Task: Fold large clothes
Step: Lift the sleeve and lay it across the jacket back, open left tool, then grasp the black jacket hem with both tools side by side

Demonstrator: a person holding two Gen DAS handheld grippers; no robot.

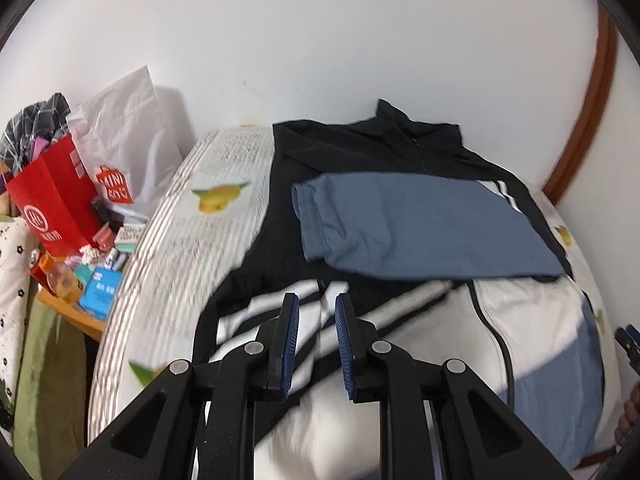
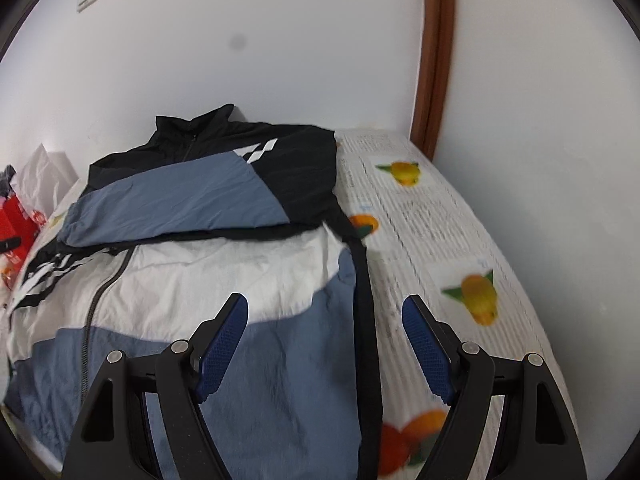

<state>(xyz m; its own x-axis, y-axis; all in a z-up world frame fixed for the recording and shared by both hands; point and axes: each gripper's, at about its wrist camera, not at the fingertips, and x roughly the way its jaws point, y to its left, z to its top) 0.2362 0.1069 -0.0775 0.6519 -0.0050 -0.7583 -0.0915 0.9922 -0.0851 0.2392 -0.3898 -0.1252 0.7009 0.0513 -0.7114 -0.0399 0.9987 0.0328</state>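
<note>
left wrist: red bag (image 1: 56, 200) stuffed full.

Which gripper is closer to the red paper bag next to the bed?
Left. The left gripper hovers over the jacket's striped side, on the bed half nearest the red paper bag. The right gripper hangs over the jacket's opposite edge, far from that bag.

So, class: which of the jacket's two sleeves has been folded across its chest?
The blue-grey sleeve, lying flat across the black chest; the black-and-white striped sleeve still lies out at the jacket's side.
</note>
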